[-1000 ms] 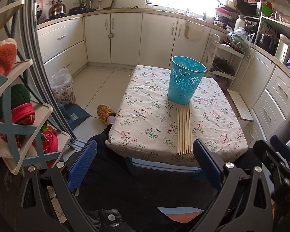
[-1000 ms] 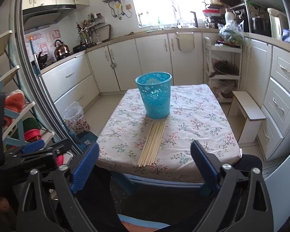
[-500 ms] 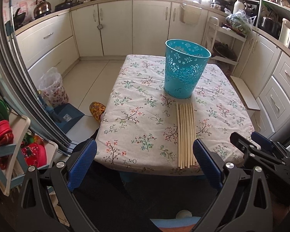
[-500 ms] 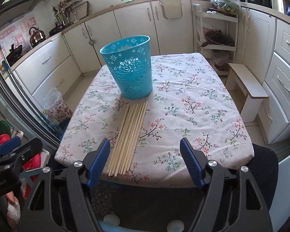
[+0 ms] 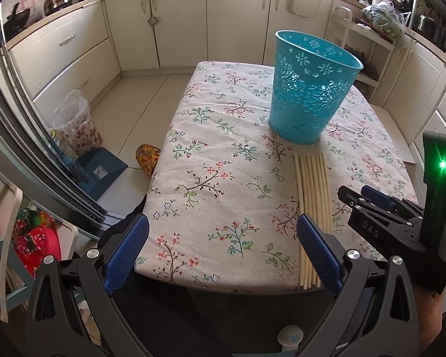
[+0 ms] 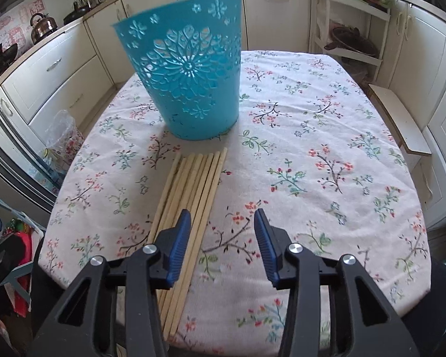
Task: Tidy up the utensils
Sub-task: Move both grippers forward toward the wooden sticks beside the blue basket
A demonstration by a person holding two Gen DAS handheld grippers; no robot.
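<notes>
A row of several pale wooden chopsticks [image 5: 312,196] [image 6: 193,190] lies side by side on the floral tablecloth [image 5: 223,160] [image 6: 327,148], pointing at an upright turquoise cut-out basket [image 5: 309,89] [image 6: 190,80] just behind them. My right gripper [image 6: 222,229] [image 5: 356,193] hovers over the chopsticks' near half. Its jaws are closing. Its left finger [image 6: 180,238] covers the middle sticks, and the right-most sticks show in the gap, not pressed. My left gripper [image 5: 221,244] stands open over the table's near edge, left of the sticks, with only cloth between its fingers.
A low wooden stool [image 6: 401,122] stands by the table's right side. On the floor to the left are a bag-lined bin [image 5: 77,128], a blue dustpan [image 5: 101,172] and a patterned slipper [image 5: 147,157]. A shelf rack [image 5: 3,238] stands at the far left. Cabinets line the walls.
Both grippers have come down and forward toward the table, so the basket and chopsticks look larger. The right jaws have narrowed and now sit over the chopsticks.
</notes>
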